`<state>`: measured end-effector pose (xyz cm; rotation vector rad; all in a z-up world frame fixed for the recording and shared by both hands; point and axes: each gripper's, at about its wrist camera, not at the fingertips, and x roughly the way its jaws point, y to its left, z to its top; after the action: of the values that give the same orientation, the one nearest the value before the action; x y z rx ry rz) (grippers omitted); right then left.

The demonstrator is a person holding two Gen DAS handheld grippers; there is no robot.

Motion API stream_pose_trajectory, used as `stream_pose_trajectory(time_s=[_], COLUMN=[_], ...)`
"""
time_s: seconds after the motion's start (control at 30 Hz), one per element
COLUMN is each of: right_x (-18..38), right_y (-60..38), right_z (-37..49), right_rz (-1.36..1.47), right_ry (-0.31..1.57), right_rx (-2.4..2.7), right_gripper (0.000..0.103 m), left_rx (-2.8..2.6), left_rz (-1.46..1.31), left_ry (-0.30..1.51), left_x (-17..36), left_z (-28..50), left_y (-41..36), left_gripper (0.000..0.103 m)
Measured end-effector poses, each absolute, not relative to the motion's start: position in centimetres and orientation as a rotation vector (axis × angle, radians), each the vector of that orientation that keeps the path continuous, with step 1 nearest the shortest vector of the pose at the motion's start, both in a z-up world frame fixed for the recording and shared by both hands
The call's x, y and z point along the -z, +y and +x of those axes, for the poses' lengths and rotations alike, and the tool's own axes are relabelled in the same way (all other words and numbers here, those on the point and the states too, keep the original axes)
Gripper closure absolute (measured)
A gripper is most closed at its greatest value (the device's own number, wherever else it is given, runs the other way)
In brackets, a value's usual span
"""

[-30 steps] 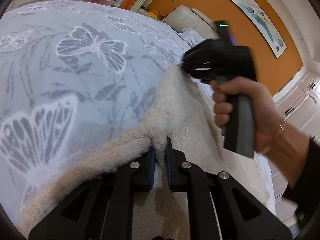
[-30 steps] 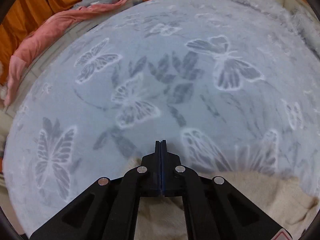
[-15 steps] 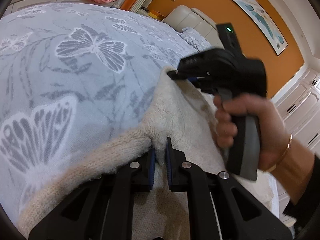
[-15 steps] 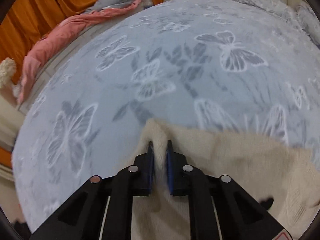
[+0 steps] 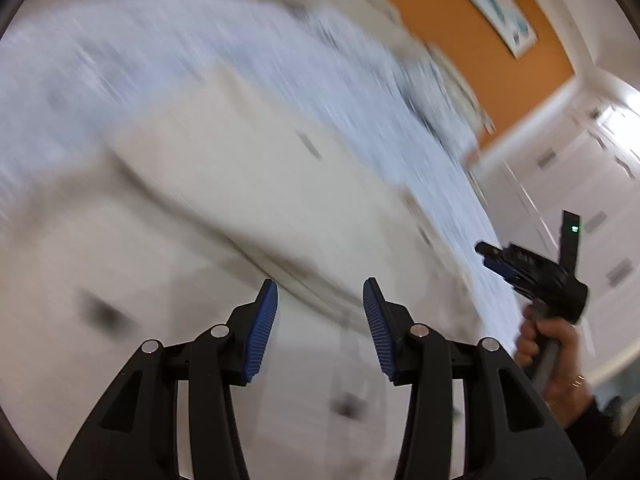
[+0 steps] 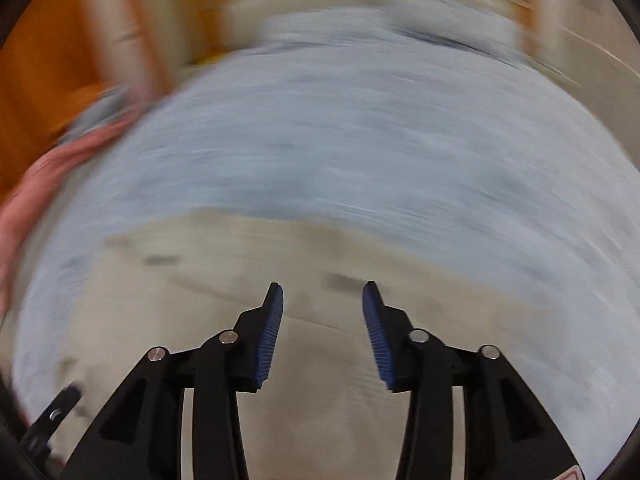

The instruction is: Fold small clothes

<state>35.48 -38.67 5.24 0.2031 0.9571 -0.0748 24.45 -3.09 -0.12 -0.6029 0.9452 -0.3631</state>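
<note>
A cream, fuzzy knit garment [image 5: 256,200] is lying flat on the bed, folded over itself, its fold edge running from ten o'clock toward four o'clock in the blurred left view.

Black tongs [image 5: 320,286], ribbed blue pads [image 5: 260,330], silver screws, dark sleeve [image 5: 596,420]

The garment [image 5: 224,184] spread on the bed is cream, almost off-white, with a few small dark marks smeared by motion. Under it the bedspread [image 5: 120,52] is pale blue-grey; any pattern on it is too blurred to make out. The left tool [image 5: 320,292] is black with ribbed blue pads [image 5: 260,332], and the right tool [image 6: 322,294] matches it, black with blue pads [image 6: 270,334]. Behind the bed the wall [image 5: 460,12] is orange, carrying a white-framed picture [image 5: 496,4] in pale blue tones. A pink cloth [image 6: 48,172] lies off the bed's edge.
</note>
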Motion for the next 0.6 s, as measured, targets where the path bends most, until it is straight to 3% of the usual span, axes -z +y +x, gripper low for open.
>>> stream_pose_trajectory(time_s=[0.1, 0.27, 0.3, 0.33, 0.37, 0.47, 0.53, 0.6], right_x=[-4.1, -1.2, -0.7, -0.5, -0.3, -0.8, 1.5, 0.7], right_y=[-46.3, -48.6, -48.3, -48.0, -47.7, -48.4, -49.5, -49.8], right_z=[33.4, 34.2, 34.6, 35.1, 35.7, 37.3, 38.3, 37.4], right_rz=[0.379, 0.449, 0.447, 0.443, 0.434, 0.405, 0.37, 0.418], right_ry=[0.983, 1.062, 1.069, 1.071, 1.063, 1.011, 1.119, 1.09], right_rx=[0.161, 0.089, 0.079, 0.063, 0.047, 0.092, 0.175, 0.178], right_gripper=[0.059, 0.054, 0.057, 0.068, 0.098, 0.101, 0.101, 0.1], left_rx=[0.399, 0.345, 0.333, 0.318, 0.317, 0.336, 0.336, 0.338], left_rz=[-0.645, -0.661, -0.66, -0.653, -0.652, -0.6, -0.545, -0.52], left_ry=[1.076, 1.088, 1.09, 1.098, 1.106, 1.108, 1.104, 1.11], left_x=[2.4, 2.5, 2.5, 2.8, 3.0, 3.2, 3.2, 2.8], left_z=[25.4, 26.8, 27.1, 27.5, 27.5, 27.6, 27.4, 27.3], left_y=[-8.1, -11.4, -11.6, -11.6, -11.6, -11.9, -12.1, -12.0], left_gripper=[0.06, 0.06, 0.067, 0.076, 0.079, 0.082, 0.082, 0.081])
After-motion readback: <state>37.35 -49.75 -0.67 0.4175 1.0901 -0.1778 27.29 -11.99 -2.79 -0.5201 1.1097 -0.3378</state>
